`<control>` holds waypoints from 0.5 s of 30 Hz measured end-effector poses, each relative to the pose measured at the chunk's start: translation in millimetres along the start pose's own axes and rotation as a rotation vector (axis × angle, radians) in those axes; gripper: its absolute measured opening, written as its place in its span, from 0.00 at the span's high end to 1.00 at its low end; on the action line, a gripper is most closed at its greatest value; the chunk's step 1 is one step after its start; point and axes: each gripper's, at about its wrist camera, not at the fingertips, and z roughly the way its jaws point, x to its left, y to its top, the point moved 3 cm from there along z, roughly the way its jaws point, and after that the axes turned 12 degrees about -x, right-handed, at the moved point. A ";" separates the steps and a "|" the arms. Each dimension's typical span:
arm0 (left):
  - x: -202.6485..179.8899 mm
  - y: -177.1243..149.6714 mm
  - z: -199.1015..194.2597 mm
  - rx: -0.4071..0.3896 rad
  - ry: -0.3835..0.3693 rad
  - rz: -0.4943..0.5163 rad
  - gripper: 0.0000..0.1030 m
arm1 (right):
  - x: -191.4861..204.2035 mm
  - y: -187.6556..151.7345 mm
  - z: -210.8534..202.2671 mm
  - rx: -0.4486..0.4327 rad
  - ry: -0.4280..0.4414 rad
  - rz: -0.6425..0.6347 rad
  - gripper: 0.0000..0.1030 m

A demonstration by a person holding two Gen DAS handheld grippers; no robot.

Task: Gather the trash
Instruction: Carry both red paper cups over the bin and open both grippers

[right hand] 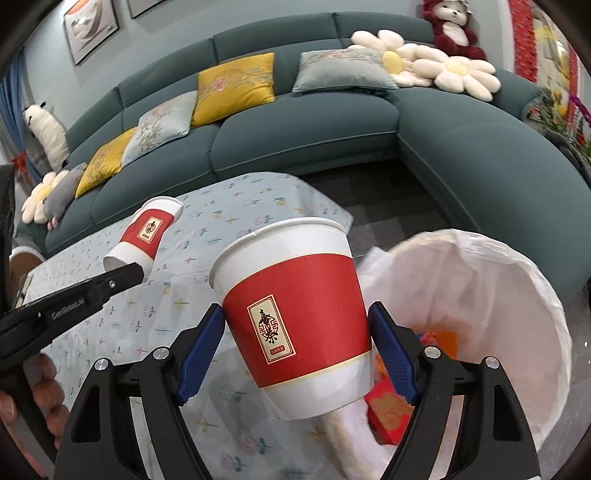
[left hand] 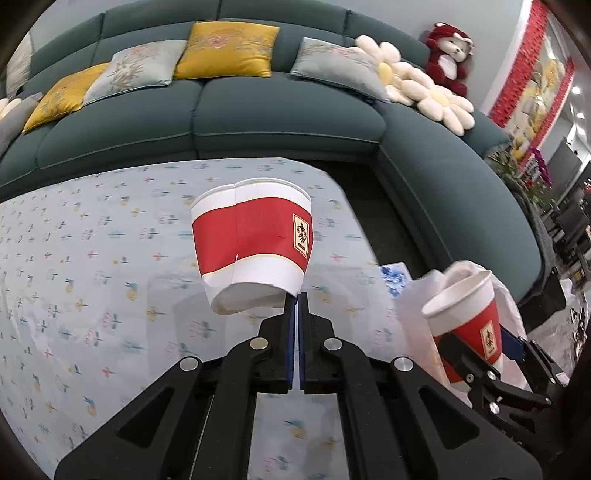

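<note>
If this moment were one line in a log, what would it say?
left gripper: pinching crushed cup | right gripper: holding cup beside bin | both cups aloft

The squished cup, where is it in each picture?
Left wrist view: the squished cup is in the middle, its bottom edge pinched in the left claw.
Right wrist view: the same cup is small, at the left, on the tip of the left claw; the big middle cup is a different one.
Shared landmark: the red teddy on the sofa, top right in both.
</note>
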 end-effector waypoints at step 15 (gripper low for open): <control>-68.1 -23.4 -17.4 0.033 -0.063 0.044 0.99 | -62.1 -12.6 -32.4 -0.033 -0.105 0.095 0.26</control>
